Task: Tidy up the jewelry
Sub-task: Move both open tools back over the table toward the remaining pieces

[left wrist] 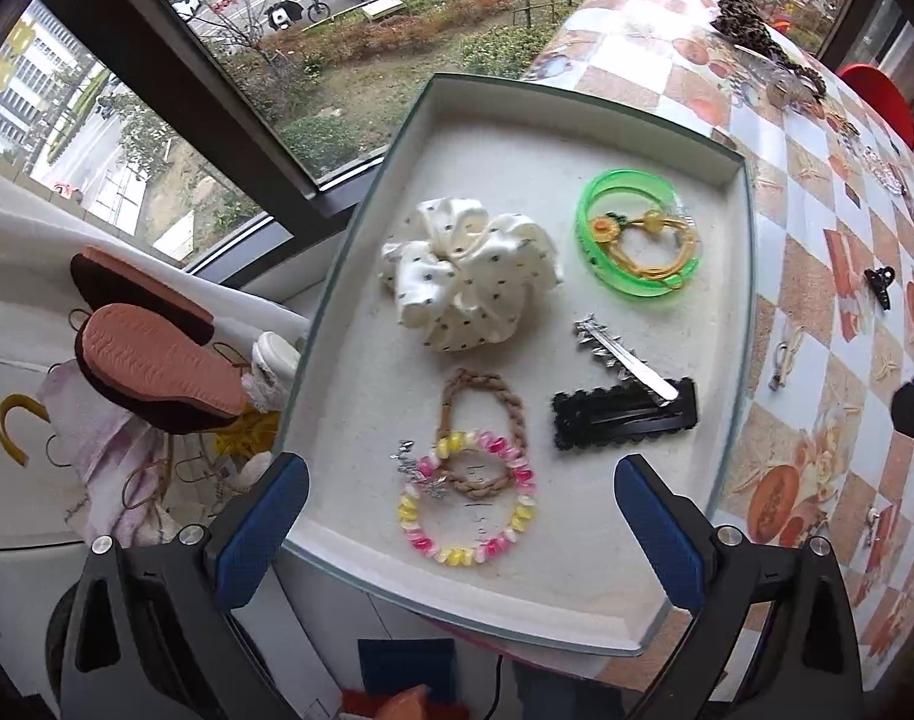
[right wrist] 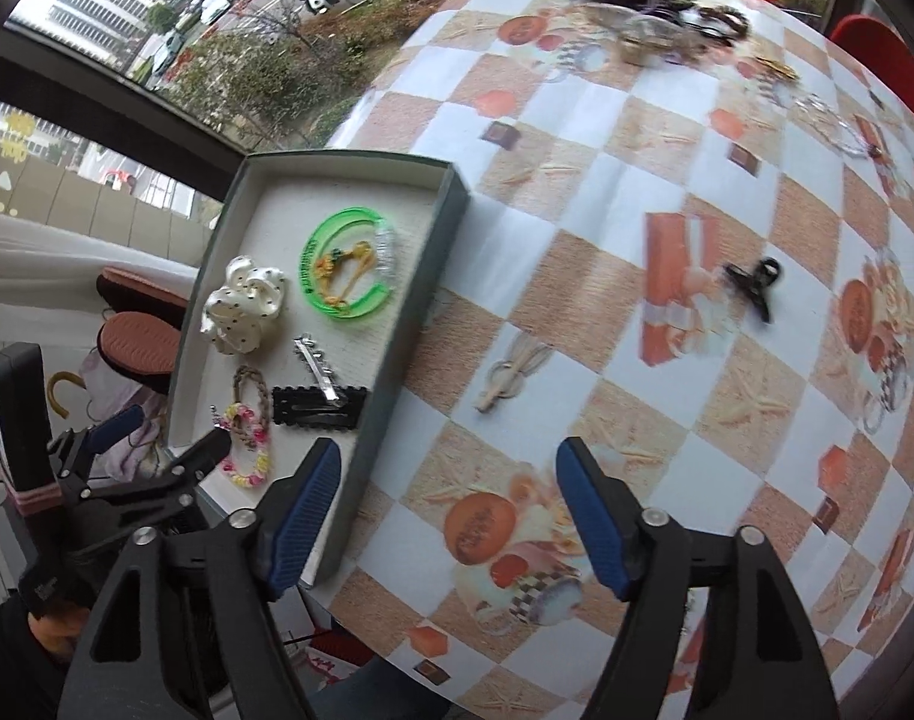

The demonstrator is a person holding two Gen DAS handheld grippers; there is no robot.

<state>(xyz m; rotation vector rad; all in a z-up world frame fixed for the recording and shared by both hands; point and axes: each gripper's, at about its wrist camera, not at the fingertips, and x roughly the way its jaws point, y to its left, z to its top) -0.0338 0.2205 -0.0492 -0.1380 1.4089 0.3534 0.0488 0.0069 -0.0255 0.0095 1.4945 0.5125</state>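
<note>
A green-rimmed tray (left wrist: 583,97) with a white lining holds a white dotted scrunchie (left wrist: 469,276), a green bangle (left wrist: 595,252) with a yellow cord, a silver clip (left wrist: 628,360), a black snap clip (left wrist: 625,417), a braided brown tie (left wrist: 511,402) and a pink-and-yellow bead bracelet (left wrist: 472,552). My left gripper (left wrist: 463,474) hangs open above the bracelet and holds nothing. My right gripper (right wrist: 449,456) stands open over the checked tablecloth, just right of the tray (right wrist: 418,324), with nothing between its fingers. A black claw clip (right wrist: 754,285) and a beige clip (right wrist: 511,378) lie loose on the cloth.
A heap of chains and hair pieces (right wrist: 649,6) lies at the table's far side, near a red chair back (right wrist: 895,66). Left of the tray the table ends at a window; below it lie slippers (left wrist: 157,360) and cloth. The left gripper (right wrist: 172,429) shows at the tray's near corner.
</note>
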